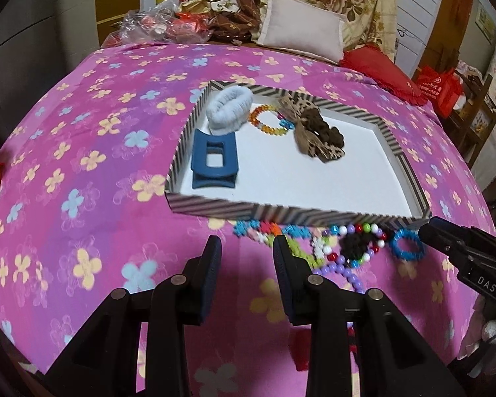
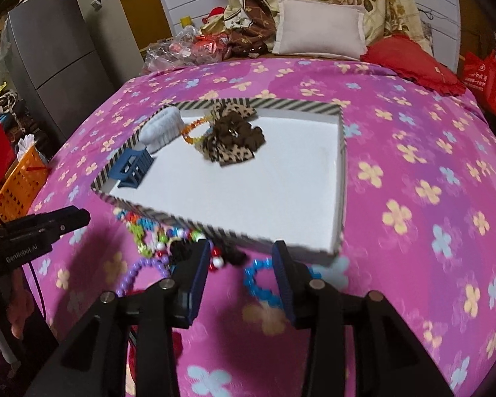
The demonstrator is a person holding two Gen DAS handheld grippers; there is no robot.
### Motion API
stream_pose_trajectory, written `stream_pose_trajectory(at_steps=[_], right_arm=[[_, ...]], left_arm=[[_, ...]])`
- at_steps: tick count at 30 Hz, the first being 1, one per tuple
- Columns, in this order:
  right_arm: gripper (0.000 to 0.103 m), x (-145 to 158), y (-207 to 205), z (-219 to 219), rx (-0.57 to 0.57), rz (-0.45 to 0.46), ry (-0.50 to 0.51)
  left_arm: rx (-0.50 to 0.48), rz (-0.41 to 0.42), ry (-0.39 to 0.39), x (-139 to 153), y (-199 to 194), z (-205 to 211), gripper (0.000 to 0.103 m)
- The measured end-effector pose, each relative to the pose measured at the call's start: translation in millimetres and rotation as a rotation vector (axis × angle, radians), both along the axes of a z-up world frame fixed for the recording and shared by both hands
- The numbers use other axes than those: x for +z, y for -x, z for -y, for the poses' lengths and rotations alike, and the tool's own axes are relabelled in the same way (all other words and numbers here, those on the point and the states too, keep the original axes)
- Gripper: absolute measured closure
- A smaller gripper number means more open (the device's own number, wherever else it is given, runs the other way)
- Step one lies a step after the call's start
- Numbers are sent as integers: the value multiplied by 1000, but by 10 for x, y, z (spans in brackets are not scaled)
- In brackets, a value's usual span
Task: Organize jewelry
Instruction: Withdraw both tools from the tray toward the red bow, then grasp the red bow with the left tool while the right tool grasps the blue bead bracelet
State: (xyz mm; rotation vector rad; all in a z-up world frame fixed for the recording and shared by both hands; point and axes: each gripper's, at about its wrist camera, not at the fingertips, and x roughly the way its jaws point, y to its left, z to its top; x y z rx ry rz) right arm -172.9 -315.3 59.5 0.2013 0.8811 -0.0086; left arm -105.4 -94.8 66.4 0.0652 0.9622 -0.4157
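A striped-rim white tray (image 1: 248, 210) (image 2: 314, 251) lies on the pink flowered bedspread. In it are a blue hair claw (image 1: 214, 162) (image 2: 132, 167), a pale blue scrunchie (image 1: 229, 109) (image 2: 162, 129), an orange bead bracelet (image 1: 268, 120) (image 2: 191, 134) and a brown leopard scrunchie (image 1: 317, 132) (image 2: 234, 137). In front of the tray lie a flower bead chain (image 1: 271, 231) (image 2: 139, 228), a multicolour bead bracelet (image 1: 357, 244), a purple bead string (image 1: 347, 273) (image 2: 139, 273) and a blue ring (image 1: 408, 246) (image 2: 259, 281). My left gripper (image 1: 247, 258) is open and empty beside them. My right gripper (image 2: 241, 266) is open around the blue ring's area.
A white pillow (image 1: 301, 29) (image 2: 320, 29), a red cushion (image 1: 377, 72) (image 2: 413, 63) and bags of clutter (image 1: 162, 23) sit at the bed's far end. A grey fridge (image 2: 59, 56) and an orange basket (image 2: 20, 182) stand left of the bed.
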Motion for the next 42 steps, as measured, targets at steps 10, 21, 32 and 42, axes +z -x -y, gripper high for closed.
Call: stream_pose_trajectory(at_steps=[10, 21, 32, 42], right_arm=[[55, -117, 342, 71, -28, -15, -3], [53, -237, 666, 172, -13, -49, -22], [52, -319, 704, 59, 49, -57, -29], [52, -276, 649, 3, 90, -49, -12]], left_arm=[[-28, -11, -6, -61, 234, 40, 81], [-115, -82, 51, -127, 502, -11, 81], [-263, -103, 88, -175, 803, 105, 79], [-181, -261, 163, -271, 856, 193, 78]])
